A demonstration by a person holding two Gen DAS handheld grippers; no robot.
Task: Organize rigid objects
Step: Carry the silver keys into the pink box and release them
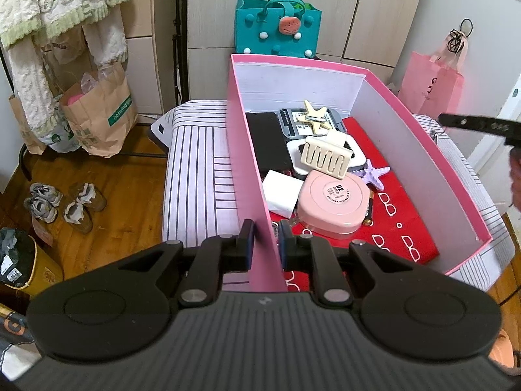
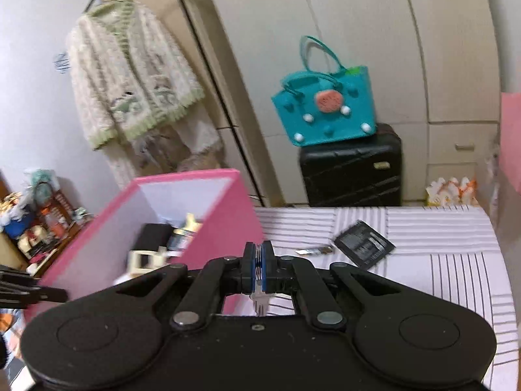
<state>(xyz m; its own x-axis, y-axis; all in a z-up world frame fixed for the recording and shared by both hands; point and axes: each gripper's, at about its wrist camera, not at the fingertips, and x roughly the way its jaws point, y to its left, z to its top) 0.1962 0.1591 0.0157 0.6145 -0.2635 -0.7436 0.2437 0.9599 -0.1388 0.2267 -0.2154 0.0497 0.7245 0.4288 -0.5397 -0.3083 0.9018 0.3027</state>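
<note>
Two tools share the work. The left tool [image 1: 265, 244] is clamped on the near left wall of the pink box [image 1: 247, 176], one pad outside and one inside, most likely to hold the light cardboard steady on the soft bed [image 1: 195, 169] while things go in. The right tool [image 2: 259, 268] is pressed together on a small silvery metal piece [image 2: 259, 296]; a thin edge shows between the blue pads and a toothed end hangs below them. It may be a key or a clip, but motion blur leaves that unsettled. It sits at lower centre of the right wrist view, beside the box's right wall and over the striped sheet, seemingly on its way to the box.

Inside the box, on a red cloth [image 1: 400, 218] printed with white spectacles, lie a cream claw hair clip [image 1: 325, 158], a cream star-shaped clip [image 1: 316, 117], a lilac starfish [image 1: 374, 176], a round pink case [image 1: 332, 208], a battery [image 1: 369, 210], a white packet [image 1: 281, 194] and a flat black slab [image 1: 268, 145]. They crowd the left and far end, which leaves the near right of the cloth free.

On the bed right of centre in the right wrist view a dark sachet [image 2: 364, 244] and a slim dark stick [image 2: 317, 251] remain outside. Behind stand a teal felt handbag [image 2: 325, 110] on a black suitcase [image 2: 351, 169].
</note>
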